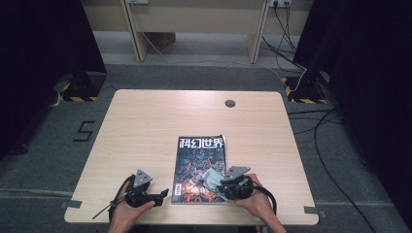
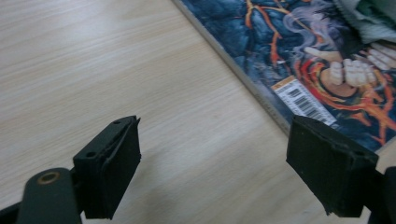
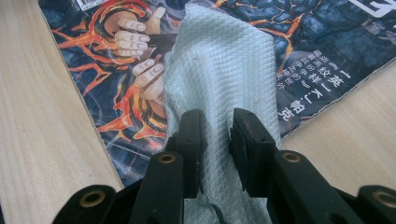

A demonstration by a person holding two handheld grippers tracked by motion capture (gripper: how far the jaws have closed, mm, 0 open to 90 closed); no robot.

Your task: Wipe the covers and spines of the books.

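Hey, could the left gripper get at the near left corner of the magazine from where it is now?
Probably yes: the left gripper stands open just beside the magazine, with bare table between, and the cloth lies further right.

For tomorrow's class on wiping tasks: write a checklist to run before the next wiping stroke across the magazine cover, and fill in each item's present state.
1. Cloth pinched in the right gripper: ok, both pads press on it.
2. Cloth lies on the magazine: ok, its free end drapes over the cover.
3. Magazine flat on the table: ok, closed and lying flat near the front edge.
4. Left gripper steadying the magazine: not ok, its jaws stand open over bare table beside the magazine's edge.
5. Path across the cover free: ok, nothing else lies on it.
6. Dirt left on the cover: cannot tell.
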